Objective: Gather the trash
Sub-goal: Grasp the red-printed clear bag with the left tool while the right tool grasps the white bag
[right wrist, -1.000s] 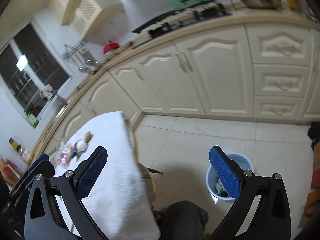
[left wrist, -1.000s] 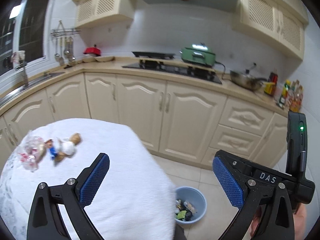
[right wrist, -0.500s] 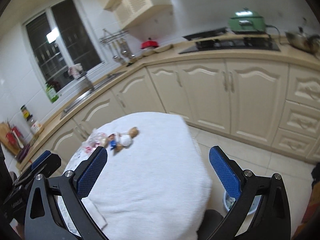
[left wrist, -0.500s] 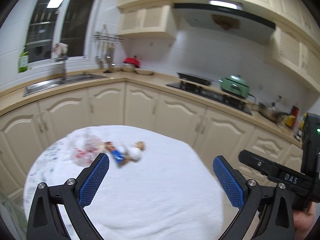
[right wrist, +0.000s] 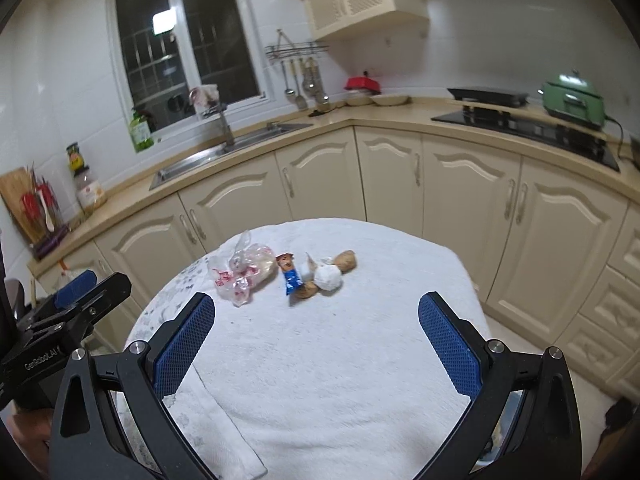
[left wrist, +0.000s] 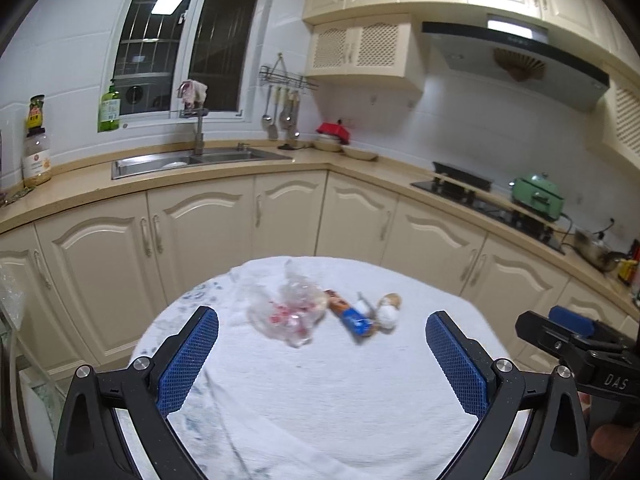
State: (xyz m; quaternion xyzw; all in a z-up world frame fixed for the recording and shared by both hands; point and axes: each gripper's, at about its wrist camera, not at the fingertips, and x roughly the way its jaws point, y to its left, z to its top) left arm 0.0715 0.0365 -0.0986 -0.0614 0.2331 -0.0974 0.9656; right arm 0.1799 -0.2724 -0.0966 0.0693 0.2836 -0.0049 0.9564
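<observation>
Trash lies in a row on the far part of a round table under a white cloth (left wrist: 320, 392) (right wrist: 340, 360). There is a crumpled clear plastic bag (left wrist: 286, 314) (right wrist: 240, 274), a blue and orange snack wrapper (left wrist: 350, 318) (right wrist: 290, 276), a white crumpled paper ball (left wrist: 388, 316) (right wrist: 328, 277) and brown scraps (right wrist: 345, 262). My left gripper (left wrist: 322, 354) is open and empty, short of the trash. My right gripper (right wrist: 316, 338) is open and empty too, also short of it.
Cream kitchen cabinets (left wrist: 200, 240) and a counter with a sink (left wrist: 192, 160) curve behind the table. A stove (right wrist: 520, 124) and a green pot (right wrist: 572, 98) stand at the right. The right gripper's body shows at the right edge of the left wrist view (left wrist: 580, 354).
Both grippers have swung left, away from the floor and the blue bin, and now face the table. The trash has come to the middle of both views. Both grippers stay open.
</observation>
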